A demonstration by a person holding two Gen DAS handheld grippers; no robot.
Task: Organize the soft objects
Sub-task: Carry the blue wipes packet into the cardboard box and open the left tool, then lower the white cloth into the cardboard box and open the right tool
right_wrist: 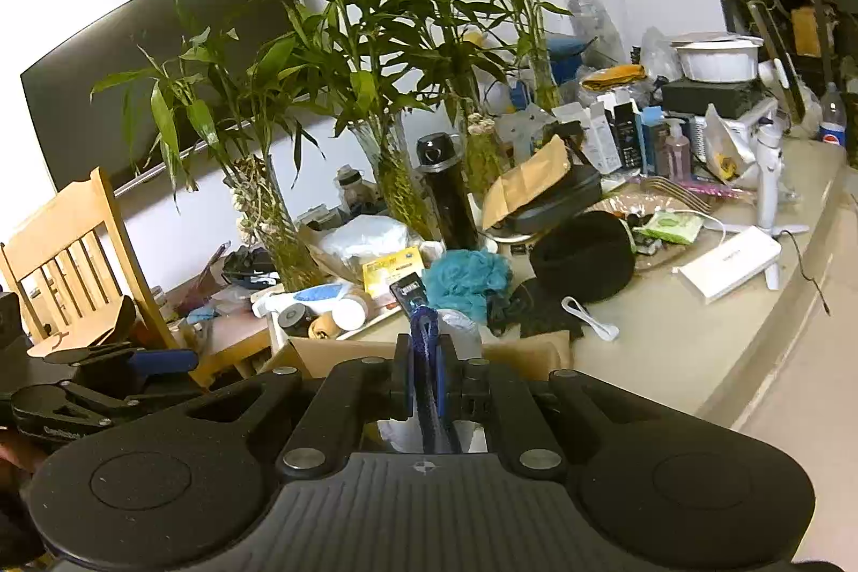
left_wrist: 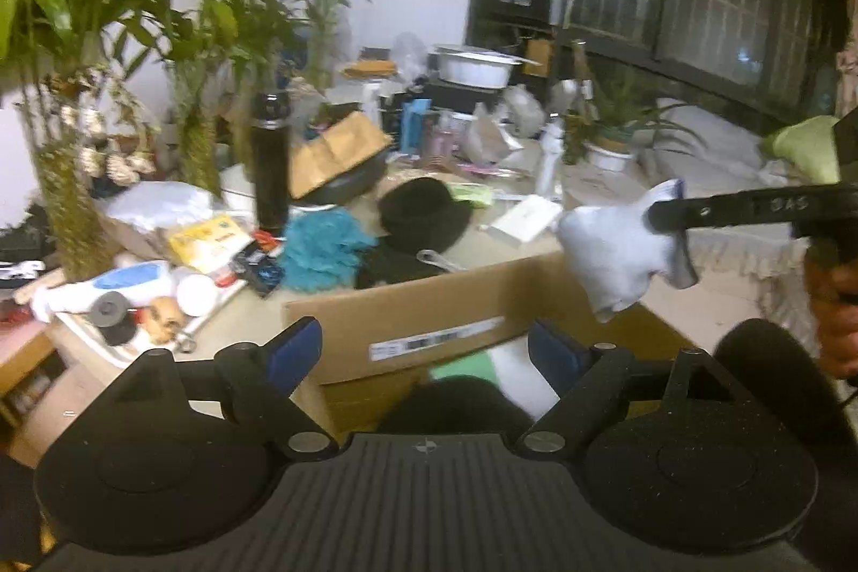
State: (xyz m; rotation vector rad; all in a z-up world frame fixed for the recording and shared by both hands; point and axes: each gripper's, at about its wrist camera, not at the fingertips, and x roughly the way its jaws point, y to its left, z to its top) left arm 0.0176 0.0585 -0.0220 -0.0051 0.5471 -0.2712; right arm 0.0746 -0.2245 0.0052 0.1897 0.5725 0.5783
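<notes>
Hanging from the right gripper [left_wrist: 665,210], a white sock [left_wrist: 616,250] with a blue-edged cuff is pinched between its fingers, above the far right corner of the open cardboard box [left_wrist: 418,304]; the left gripper [left_wrist: 423,347] is held at the box's near side with its fingers spread and nothing between them; on the cluttered surface [right_wrist: 670,347], at 12 o'clock from the box, a teal fluffy cloth [left_wrist: 322,250] and a black hat [left_wrist: 423,210] are seen lying side by side.
</notes>
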